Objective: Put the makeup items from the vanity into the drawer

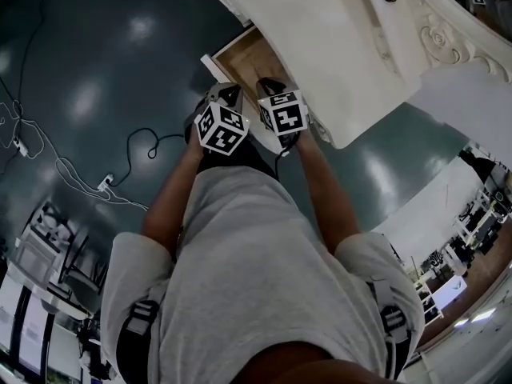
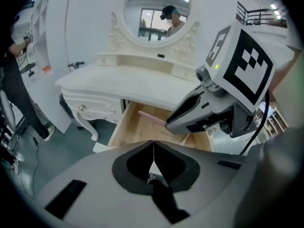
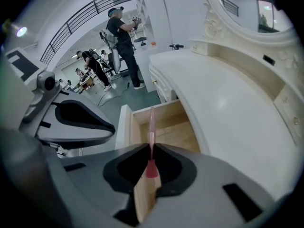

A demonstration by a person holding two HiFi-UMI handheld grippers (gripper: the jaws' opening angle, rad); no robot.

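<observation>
The white vanity's wooden drawer (image 1: 244,61) is pulled out below the tabletop (image 1: 320,30), and both grippers hang over it side by side. My right gripper (image 3: 151,148) is shut on a thin pink makeup stick (image 3: 151,125), which pokes forward over the drawer (image 3: 168,127). The left gripper view shows that stick (image 2: 151,118) jutting from the right gripper (image 2: 173,122) above the drawer floor (image 2: 135,134). My left gripper (image 2: 153,144) is shut with nothing in it. In the head view the left gripper (image 1: 227,94) and right gripper (image 1: 269,83) sit close together.
The vanity top (image 2: 128,82) looks bare beneath its round mirror (image 2: 156,11). A small side drawer with a knob (image 2: 80,108) sits left of the open one. Cables (image 1: 48,150) lie on the dark floor. People (image 3: 121,32) stand in the background.
</observation>
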